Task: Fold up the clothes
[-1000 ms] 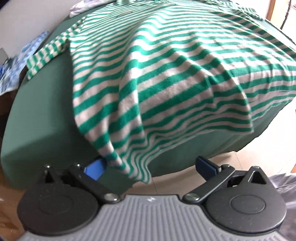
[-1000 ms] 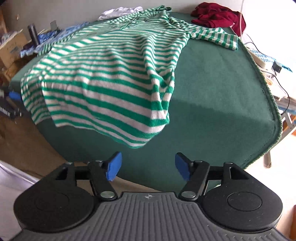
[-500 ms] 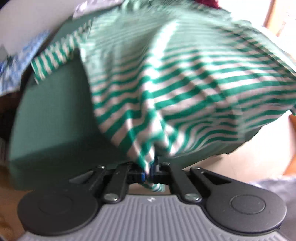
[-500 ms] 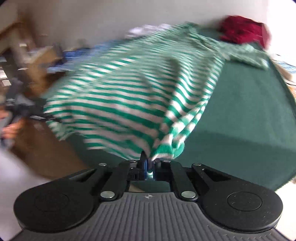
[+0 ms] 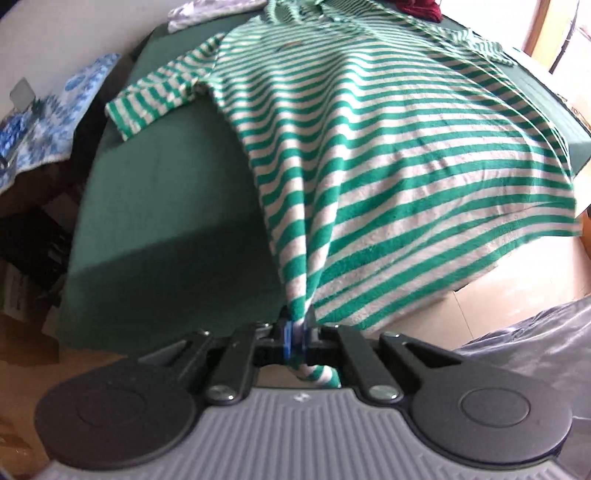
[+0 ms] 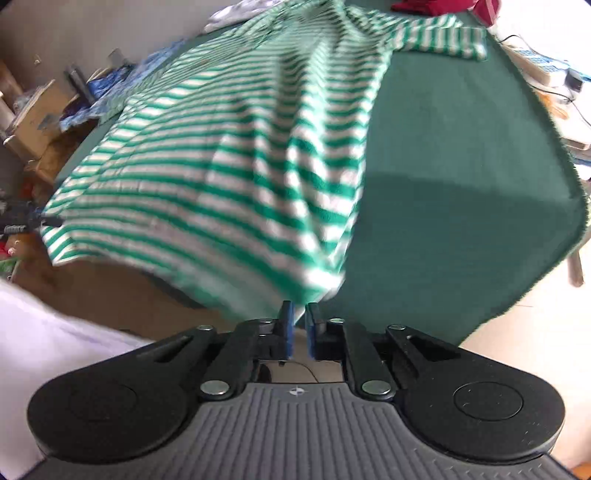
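Note:
A green-and-white striped shirt lies spread over a table under a dark green cover. Its near hem hangs past the front edge. My left gripper is shut on the hem's left corner, which bunches between the blue pads and curls out below them. The cloth runs taut from there up onto the table. In the right wrist view the same shirt is blurred. My right gripper is shut on its right hem corner at the very tips, with a thin slit between the pads lower down. One sleeve lies flat at the back right.
A dark red garment and a white one lie at the table's far end. A blue patterned cloth and cardboard boxes stand to the left. Cables and a power strip are to the right. A grey plastic bag sits near the floor.
Both grippers went from open, just short of the hanging hem, to shut on its two corners. The left corner has been lifted and the cloth now pulls taut.

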Demonstrator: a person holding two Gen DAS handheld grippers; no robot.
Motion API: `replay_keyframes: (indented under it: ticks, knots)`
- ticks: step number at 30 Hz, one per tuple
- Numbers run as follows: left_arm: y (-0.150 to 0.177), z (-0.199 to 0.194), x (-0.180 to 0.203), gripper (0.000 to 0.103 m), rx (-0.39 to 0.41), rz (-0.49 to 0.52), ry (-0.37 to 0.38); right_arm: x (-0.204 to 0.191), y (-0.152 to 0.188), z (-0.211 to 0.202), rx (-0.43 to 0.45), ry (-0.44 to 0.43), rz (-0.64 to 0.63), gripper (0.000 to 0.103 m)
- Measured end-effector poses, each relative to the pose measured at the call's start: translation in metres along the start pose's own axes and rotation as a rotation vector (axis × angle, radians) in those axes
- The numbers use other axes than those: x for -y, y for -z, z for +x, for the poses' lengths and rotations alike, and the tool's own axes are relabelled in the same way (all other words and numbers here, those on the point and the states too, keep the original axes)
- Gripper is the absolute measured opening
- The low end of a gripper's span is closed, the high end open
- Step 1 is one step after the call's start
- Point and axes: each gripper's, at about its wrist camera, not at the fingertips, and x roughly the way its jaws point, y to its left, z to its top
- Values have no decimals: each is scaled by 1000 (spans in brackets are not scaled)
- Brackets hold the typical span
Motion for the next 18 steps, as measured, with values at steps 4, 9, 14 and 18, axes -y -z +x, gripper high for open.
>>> replay_keyframes:
  ticks: [4, 9, 14, 18]
  knots:
    - [-2, 17, 12, 2, -29, 78, -2, -5, 5, 1, 8, 147, -65, 12]
    - [-8, 32, 13, 2, -48, 42, 21, 20, -7, 10, 181, 139, 110, 27]
    - [-11, 32, 6, 2, -56, 40, 17, 19, -18, 44, 184, 65, 55, 45]
    - [-10, 17, 8, 2, -49, 49, -9, 18, -19, 55, 149, 27, 71, 4]
